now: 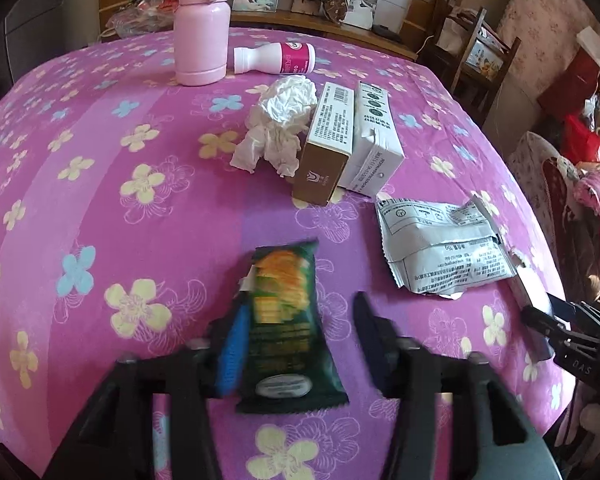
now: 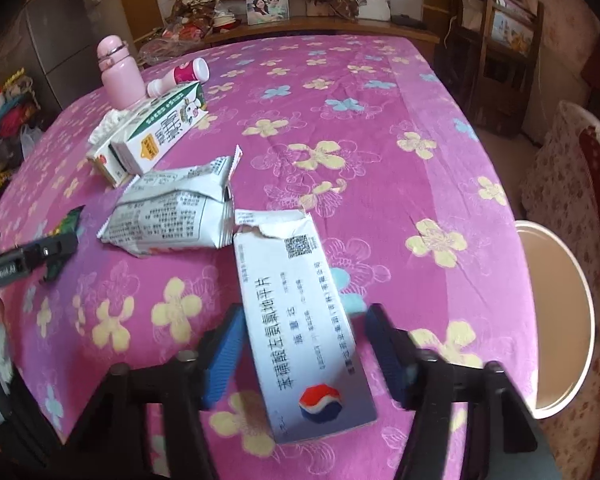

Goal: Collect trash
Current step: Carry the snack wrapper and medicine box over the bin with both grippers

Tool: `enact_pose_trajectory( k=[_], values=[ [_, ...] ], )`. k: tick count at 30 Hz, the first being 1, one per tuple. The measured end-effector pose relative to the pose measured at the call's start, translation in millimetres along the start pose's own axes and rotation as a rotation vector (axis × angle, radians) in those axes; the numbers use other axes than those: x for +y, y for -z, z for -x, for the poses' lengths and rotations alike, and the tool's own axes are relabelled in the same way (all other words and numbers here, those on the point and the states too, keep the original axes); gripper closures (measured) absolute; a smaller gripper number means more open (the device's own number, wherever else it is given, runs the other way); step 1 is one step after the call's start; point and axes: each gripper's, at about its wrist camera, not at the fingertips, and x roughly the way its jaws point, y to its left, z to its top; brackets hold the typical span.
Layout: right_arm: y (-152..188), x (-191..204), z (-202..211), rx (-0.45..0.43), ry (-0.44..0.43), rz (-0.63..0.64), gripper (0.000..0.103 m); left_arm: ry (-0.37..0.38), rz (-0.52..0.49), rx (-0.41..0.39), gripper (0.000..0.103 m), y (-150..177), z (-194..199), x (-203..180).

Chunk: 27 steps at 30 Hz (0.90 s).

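Floral tablecloth: green wrapper between left jaws, white box between right, both clamped.

green snack packet motion-blurred, its print unreadable, crumpled tissue mostly hidden behind cartons

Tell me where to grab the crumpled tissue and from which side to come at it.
Grip the crumpled tissue across its rounded upper lump, coming down from above with the fingers closing front to back. Two cartons, the brown carton and the white carton, sit close against one side of it, so a sideways squeeze would probably hit them. The opposite side is bare pink cloth.
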Motion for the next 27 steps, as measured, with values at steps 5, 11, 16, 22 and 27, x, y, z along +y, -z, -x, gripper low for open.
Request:
enact_pose_trajectory(
  k=[5,11,16,22,27],
  values=[
    [13.8,-11.2,13.0,-0.008,-0.019,-0.029,0.048,0.018,-0.023,-0.009,0.084,6.8,9.7,-6.7],
    [24.5,-26.8,43.2,-0.052,-0.028,-0.066,0.052,0.085,-0.063,-0.050,0.086,11.0,37.2,-31.9],
    [26.7,-34.9,67.9,-0.106,-0.016,-0.068,0.052,0.134,-0.117,-0.069,0.086,11.7,52.6,-61.7],
    [31.1,-45.0,79.8,-0.128,-0.009,-0.080,0.052,0.161,-0.195,-0.072,0.086,13.9,58.5,-104.3],
    [34.2,-56.9,92.0,-0.156,0.007,-0.097,0.052,0.176,-0.247,-0.072,0.087,14.4,59.1,-136.3]
  ],
)
